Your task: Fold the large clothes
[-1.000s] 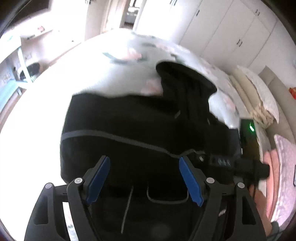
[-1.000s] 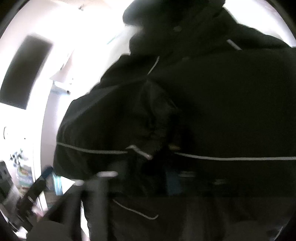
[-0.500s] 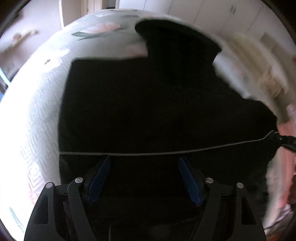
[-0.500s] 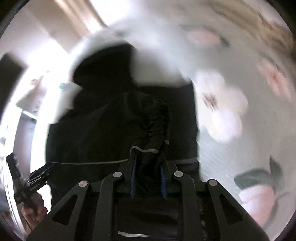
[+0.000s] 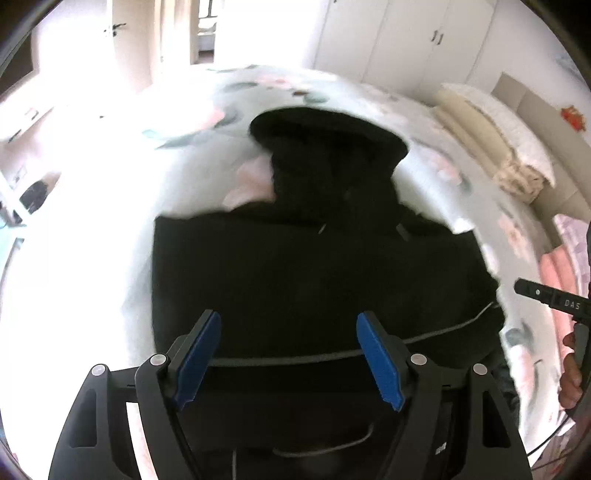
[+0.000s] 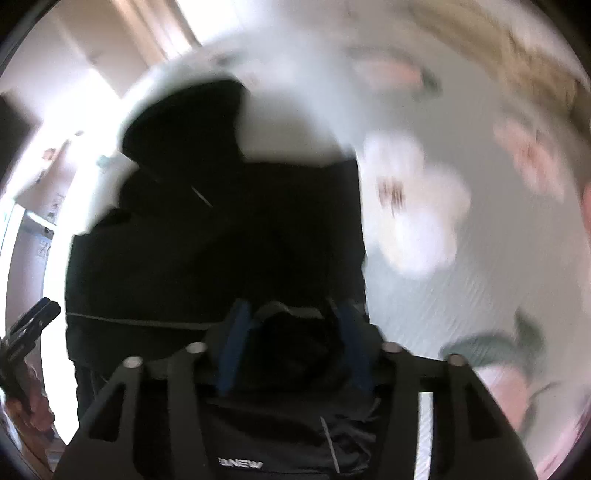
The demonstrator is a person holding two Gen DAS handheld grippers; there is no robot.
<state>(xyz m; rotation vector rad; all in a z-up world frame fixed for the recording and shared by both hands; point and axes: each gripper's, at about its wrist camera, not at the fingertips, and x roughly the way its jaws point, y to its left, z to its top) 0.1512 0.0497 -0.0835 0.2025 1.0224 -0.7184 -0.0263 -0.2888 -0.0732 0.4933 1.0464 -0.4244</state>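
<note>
Two grippers over one black hooded jacket with thin grey piping, which lies spread on the pale floral quilted bedspread, hood pointing away from both cameras.

Changes vs 0.5 s ago:
- right gripper: was clamped narrow on a bunched fold of the jacket; blue pads now stand clearly further apart, a lump of dark fabric sits between them. Blurred, so I cannot tell whether the pads touch it.
- left gripper: jaws wide, same as before, nothing between the blue pads, only jacket body below. View has pulled back, more bedspread around the hood is visible.
- jacket outline flatter, the raised fold seen in the right wrist view has dropped.

Surroundings:
- white wardrobe doors behind the bed
- cream folded bedding stack at the far right
- pink folded fabric near the right edge
- open doorway top left, overexposed

Obstructions: from the left wrist view the right gripper's black body and the person's hand come in at the right edge, beside the jacket hem. Right wrist view is motion-blurred.
</note>
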